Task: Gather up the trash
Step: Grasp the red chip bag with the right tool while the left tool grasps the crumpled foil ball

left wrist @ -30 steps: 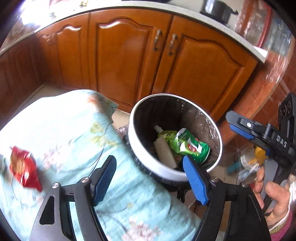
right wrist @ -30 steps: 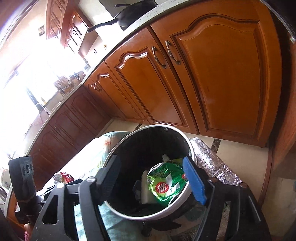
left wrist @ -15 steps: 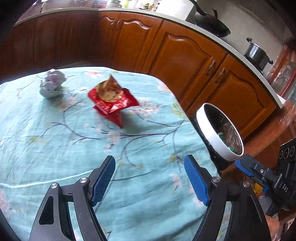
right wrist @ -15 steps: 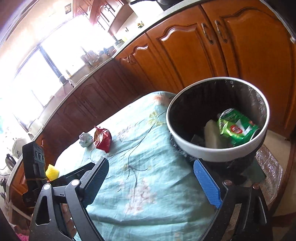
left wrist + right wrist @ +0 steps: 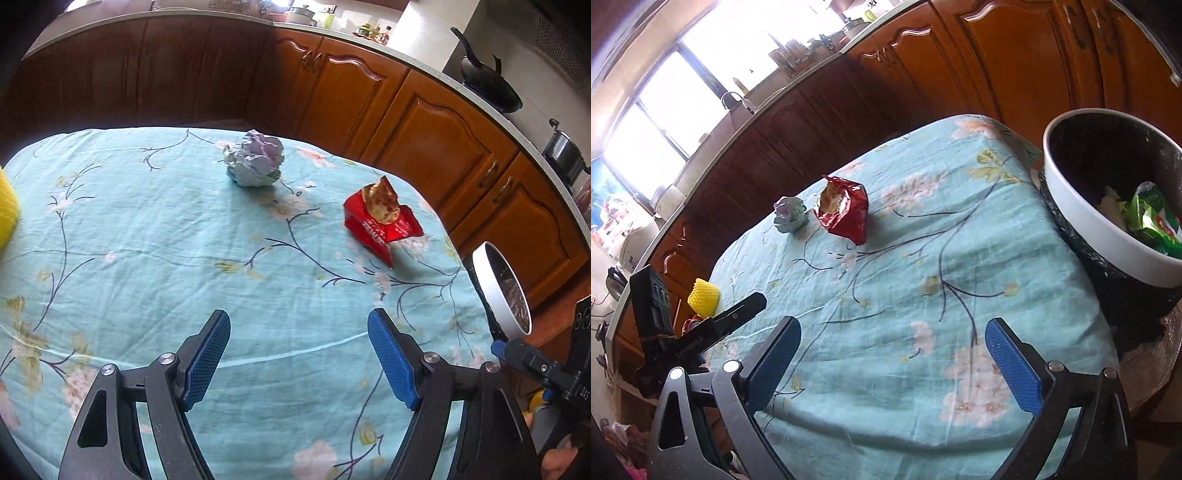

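Both claws have swung away from the bin since a moment ago and now hang over the table, pointed at the litter. Left claw [image 5: 298, 354] is spread wide with nothing between its two blue pads, hovering above the cloth [image 5: 147, 258]; right claw [image 5: 894, 363] is likewise spread and empty, above the near edge of the cloth.

Ahead of the left claw lie two pieces of trash: one red wrapper [image 5: 380, 221], torn open and crumpled, off to the right, and one ball of paper [image 5: 256, 158], pale and scrunched, farther back. They sit near each other but apart in this view; from the right wrist they look just beside one another. One yellow foam net [image 5: 703, 297] lies on the far left of the table, near the left claw's body.

One bin [image 5: 1082, 206] with a white rim and a black liner stands off the table's right edge. Inside it I count one green packet [image 5: 1152, 218] and one pale piece beside it.

Behind the table run brown cabinets [image 5: 436, 136], with one black wok [image 5: 491, 88] and one pot [image 5: 563, 151] on the counter.
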Available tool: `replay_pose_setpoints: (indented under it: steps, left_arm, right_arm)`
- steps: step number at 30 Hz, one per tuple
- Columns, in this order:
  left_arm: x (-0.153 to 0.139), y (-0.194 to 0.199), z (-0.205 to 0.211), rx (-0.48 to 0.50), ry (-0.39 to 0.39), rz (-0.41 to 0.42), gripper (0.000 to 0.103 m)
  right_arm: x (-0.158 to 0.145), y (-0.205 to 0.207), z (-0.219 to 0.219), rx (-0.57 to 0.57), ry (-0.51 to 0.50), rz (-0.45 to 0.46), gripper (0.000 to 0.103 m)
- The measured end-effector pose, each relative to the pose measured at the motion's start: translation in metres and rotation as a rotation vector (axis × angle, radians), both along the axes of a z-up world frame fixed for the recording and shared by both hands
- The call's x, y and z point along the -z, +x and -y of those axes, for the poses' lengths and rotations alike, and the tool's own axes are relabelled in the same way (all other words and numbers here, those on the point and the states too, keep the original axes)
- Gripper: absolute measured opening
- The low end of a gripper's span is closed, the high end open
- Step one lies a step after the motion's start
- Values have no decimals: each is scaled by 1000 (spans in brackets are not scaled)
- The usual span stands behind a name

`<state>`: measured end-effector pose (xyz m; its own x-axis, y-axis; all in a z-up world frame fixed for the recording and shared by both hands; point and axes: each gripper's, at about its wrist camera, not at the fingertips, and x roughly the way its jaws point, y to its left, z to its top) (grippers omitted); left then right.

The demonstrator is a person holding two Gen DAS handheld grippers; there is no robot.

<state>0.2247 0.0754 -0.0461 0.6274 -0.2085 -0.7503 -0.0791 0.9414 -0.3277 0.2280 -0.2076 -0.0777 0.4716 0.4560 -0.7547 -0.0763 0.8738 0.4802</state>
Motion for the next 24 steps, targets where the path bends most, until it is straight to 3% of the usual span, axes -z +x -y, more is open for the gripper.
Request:
replay_pose_setpoints:
  steps: [11, 14, 19, 24]
  left_arm:
    - [-1, 15, -29, -41, -7, -13, 77]
    - [-3, 33, -33, -33, -1, -12, 77]
    - [-13, 69, -38, -6, 42, 12, 78]
    - [-17, 116, -46, 11, 51, 39, 81]
  right_arm:
    - [2, 35, -33, -36, 51, 6, 103]
    - [4, 52, -43, -64, 0, -9, 103]
    - [0, 76, -49, -24, -65, 55, 103]
    - [6, 112, -58, -25, -57, 28, 102]
